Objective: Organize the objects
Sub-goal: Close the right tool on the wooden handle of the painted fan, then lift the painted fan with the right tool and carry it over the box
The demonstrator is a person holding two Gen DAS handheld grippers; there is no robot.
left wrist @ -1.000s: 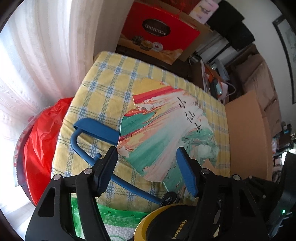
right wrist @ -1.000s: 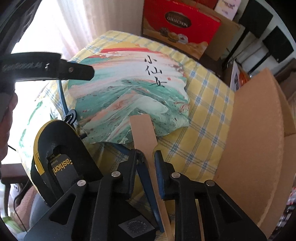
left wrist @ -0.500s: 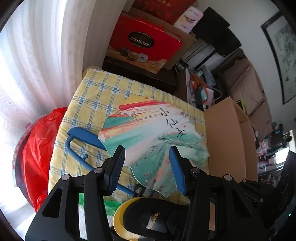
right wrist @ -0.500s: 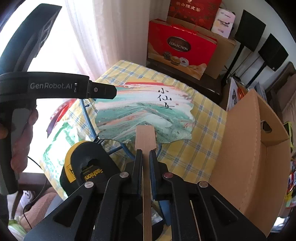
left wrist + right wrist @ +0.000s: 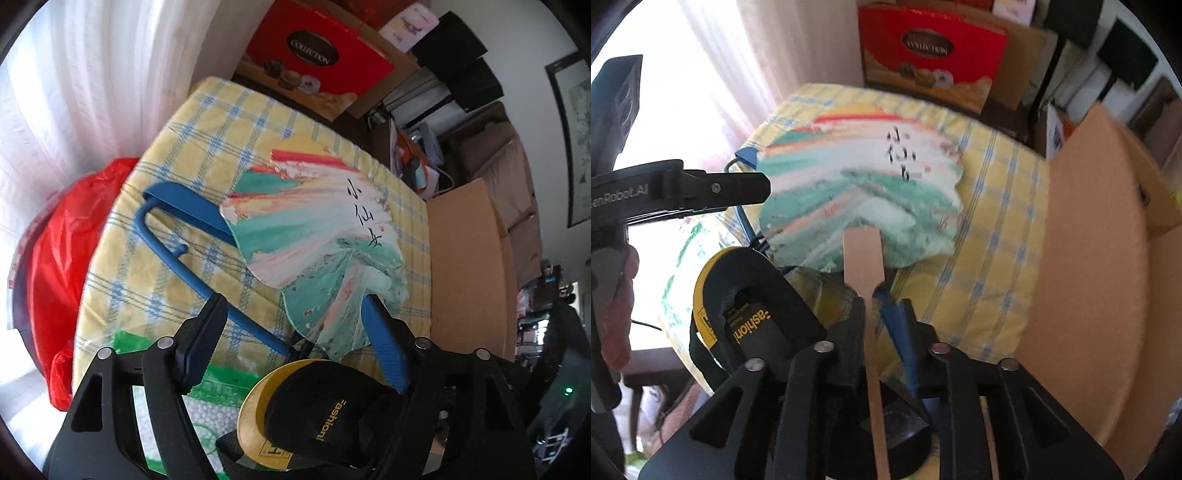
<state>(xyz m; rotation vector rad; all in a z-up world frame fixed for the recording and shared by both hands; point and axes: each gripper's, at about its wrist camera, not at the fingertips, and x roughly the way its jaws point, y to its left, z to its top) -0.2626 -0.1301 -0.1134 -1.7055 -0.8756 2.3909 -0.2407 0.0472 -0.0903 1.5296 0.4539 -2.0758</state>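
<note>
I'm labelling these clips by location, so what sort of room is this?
Most likely a lived-in home room, perhaps a living room used for storage. A yellow checked cloth covers the table by a white curtain, with a red gift box and a cardboard box close by.

"COLLECTION" on red box [image 5: 321, 61], seemingly.

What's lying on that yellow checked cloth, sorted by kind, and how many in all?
Painted fan: 1
Blue hanger: 1
Black-and-yellow slipper: 1
Total: 3
</note>
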